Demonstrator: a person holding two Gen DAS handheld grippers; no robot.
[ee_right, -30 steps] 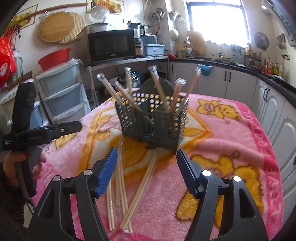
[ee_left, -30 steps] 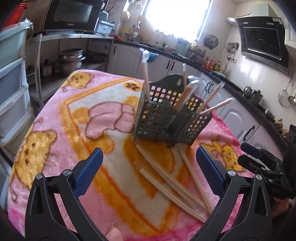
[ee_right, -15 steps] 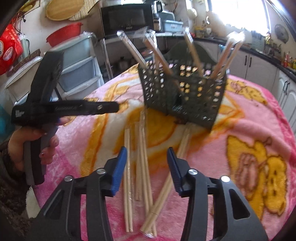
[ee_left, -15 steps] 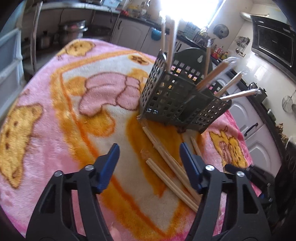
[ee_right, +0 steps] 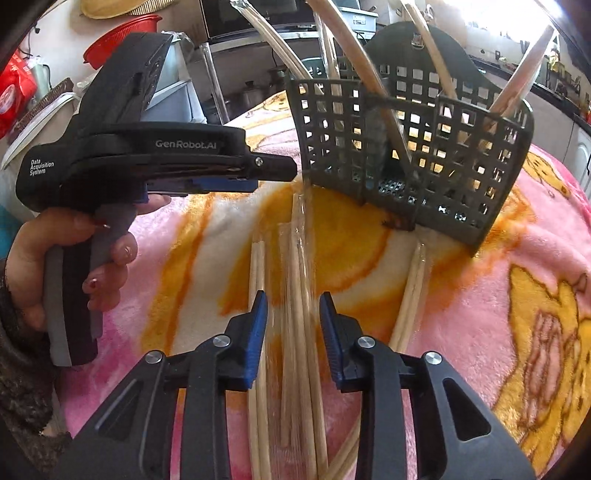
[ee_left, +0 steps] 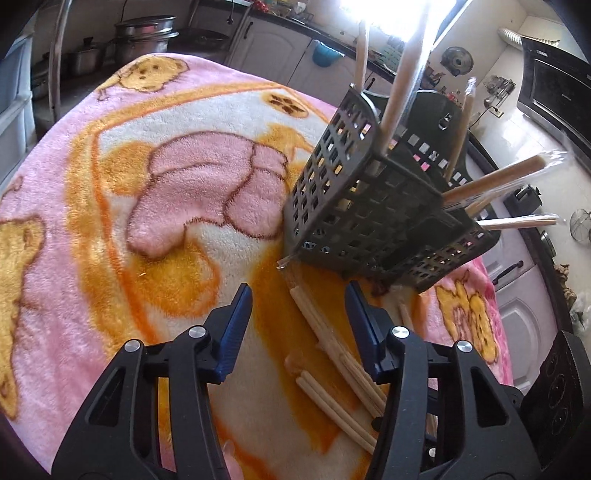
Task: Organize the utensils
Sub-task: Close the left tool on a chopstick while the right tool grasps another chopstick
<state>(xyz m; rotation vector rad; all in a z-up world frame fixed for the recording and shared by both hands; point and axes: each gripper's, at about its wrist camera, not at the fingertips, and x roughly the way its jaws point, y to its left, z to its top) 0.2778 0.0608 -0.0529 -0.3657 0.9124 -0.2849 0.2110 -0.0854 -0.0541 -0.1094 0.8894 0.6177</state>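
Note:
A dark green perforated utensil basket (ee_left: 362,206) (ee_right: 424,155) stands on the pink blanket (ee_left: 110,206), with several wrapped chopsticks leaning out of it. More chopsticks (ee_left: 332,350) (ee_right: 299,266) lie loose in front of it. My left gripper (ee_left: 299,314) hovers low over the far end of one wrapped pair, its jaws closing, pads clear of the sticks. My right gripper (ee_right: 292,306) straddles the middle wrapped pair, its jaws closing too, with small gaps left beside the pads. In the right wrist view a hand (ee_right: 74,251) holds the left gripper (ee_right: 280,173) near the basket's left corner.
Another chopstick pair (ee_right: 413,288) lies right of my right gripper, and one (ee_right: 256,266) lies just left of it. Beyond the table are pots on a shelf (ee_left: 144,33), plastic drawers (ee_right: 173,92), white cabinets (ee_left: 517,280) and a bright window.
Both grippers have dropped toward the blanket and moved in over the loose chopsticks. Both pairs of jaws have narrowed a good deal. The basket has stayed put.

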